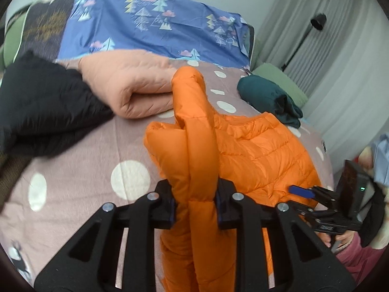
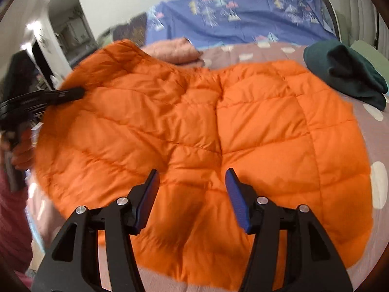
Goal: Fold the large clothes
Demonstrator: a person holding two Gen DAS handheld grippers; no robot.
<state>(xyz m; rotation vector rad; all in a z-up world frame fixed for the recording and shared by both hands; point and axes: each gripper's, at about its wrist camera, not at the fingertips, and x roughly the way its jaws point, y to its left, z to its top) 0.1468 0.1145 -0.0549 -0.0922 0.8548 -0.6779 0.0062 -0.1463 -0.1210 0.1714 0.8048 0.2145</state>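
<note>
While the left gripper's (image 1: 194, 200) fingers pinch the orange jacket's (image 1: 255, 150) sleeve, it hangs.

Orange quilted puffer jacket (image 2: 194, 126) on the bed

Its body lies spread flat on the dotted pink cover, seams running across the padding, while one sleeve (image 1: 194, 131) is bunched and raised upright along the jacket's left side.
</note>
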